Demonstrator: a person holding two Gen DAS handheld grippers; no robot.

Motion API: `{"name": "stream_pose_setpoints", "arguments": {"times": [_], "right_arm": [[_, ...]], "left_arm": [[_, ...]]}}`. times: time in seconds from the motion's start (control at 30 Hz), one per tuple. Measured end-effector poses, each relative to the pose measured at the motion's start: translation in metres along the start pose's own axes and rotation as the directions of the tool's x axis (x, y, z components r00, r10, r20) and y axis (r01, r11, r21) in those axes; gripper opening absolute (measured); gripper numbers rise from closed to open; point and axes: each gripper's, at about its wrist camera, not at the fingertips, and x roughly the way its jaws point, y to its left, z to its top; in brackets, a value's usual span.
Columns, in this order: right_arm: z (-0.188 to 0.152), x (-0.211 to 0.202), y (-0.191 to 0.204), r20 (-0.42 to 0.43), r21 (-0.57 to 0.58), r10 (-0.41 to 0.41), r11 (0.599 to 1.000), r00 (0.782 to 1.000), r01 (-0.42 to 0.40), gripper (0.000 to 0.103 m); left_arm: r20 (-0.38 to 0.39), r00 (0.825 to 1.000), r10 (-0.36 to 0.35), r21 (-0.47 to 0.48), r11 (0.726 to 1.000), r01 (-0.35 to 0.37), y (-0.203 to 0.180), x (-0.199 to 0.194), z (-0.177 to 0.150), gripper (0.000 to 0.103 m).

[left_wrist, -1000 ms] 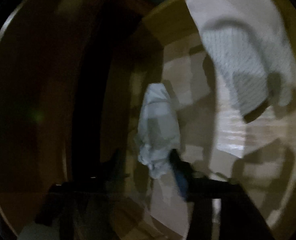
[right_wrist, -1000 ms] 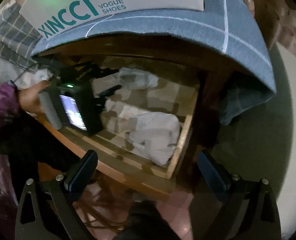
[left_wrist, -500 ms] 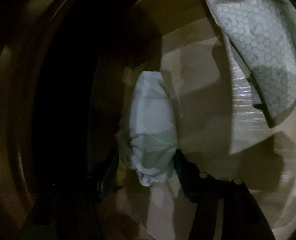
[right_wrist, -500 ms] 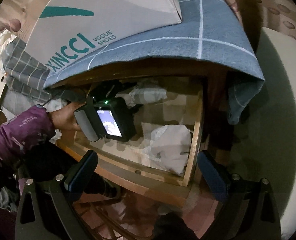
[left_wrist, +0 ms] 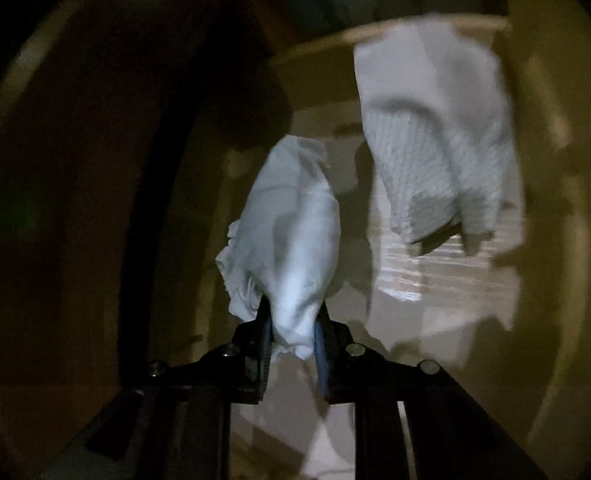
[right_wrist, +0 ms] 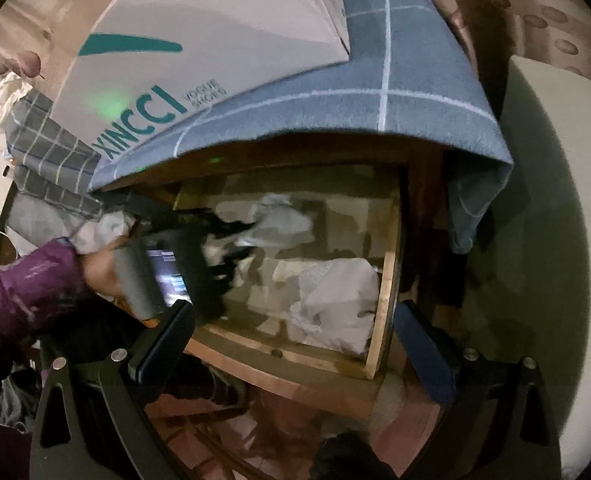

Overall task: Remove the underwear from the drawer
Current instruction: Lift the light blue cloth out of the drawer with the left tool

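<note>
The wooden drawer (right_wrist: 384, 300) stands pulled open. My left gripper (left_wrist: 291, 314) is shut on a pale, crumpled piece of underwear (left_wrist: 291, 232), which hangs from its pads just above the drawer floor. In the right wrist view the same underwear (right_wrist: 279, 220) shows at the back of the drawer, in front of the left gripper (right_wrist: 247, 236). A second white textured garment (left_wrist: 435, 160) lies to the right in the drawer, also seen as a white garment (right_wrist: 335, 300) at the front right corner. My right gripper (right_wrist: 293, 312) is held open over the drawer front with nothing between its fingers.
A white shoe box (right_wrist: 215, 40) sits on a blue checked cloth (right_wrist: 395, 100) that covers the cabinet top and overhangs the drawer. Grey checked fabric (right_wrist: 47, 152) lies at the left. A purple sleeve (right_wrist: 23, 292) reaches in from the left. A pale surface (right_wrist: 555, 200) borders the right.
The left jaws have closed on the pale underwear and raised it off the drawer floor. The right gripper has only tilted slightly.
</note>
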Motion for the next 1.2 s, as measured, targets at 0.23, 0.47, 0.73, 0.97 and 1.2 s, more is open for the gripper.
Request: {"name": "stream_pose_setpoints", "arguments": {"times": [0.23, 0.47, 0.73, 0.97, 1.2], "right_arm": [[-0.001, 0.011, 0.004, -0.056, -0.022, -0.021, 1.0, 0.998, 0.02, 0.099], [0.0, 0.016, 0.0, -0.074, 0.003, -0.063, 0.998, 0.995, 0.063, 0.099], [-0.002, 0.024, 0.005, -0.096, -0.028, -0.114, 0.993, 0.989, 0.112, 0.099], [-0.002, 0.017, 0.016, -0.047, -0.077, -0.158, 0.985, 0.986, 0.154, 0.099], [-0.004, 0.017, 0.03, -0.03, -0.16, -0.191, 0.97, 0.981, 0.184, 0.101]], "left_arm": [[0.065, 0.997, 0.048, -0.049, 0.998, -0.045, 0.018, -0.076, -0.002, 0.018], [0.158, 0.982, 0.106, -0.134, 0.987, -0.085, -0.01, -0.124, 0.002, 0.018], [0.247, 0.953, 0.174, -0.331, 0.94, -0.085, 0.006, -0.176, -0.005, 0.019], [0.282, 0.932, 0.226, -0.504, 0.862, -0.057, 0.052, -0.233, -0.005, 0.019], [0.265, 0.917, 0.297, -0.629, 0.774, -0.069, 0.119, -0.245, -0.004, 0.019]]}}
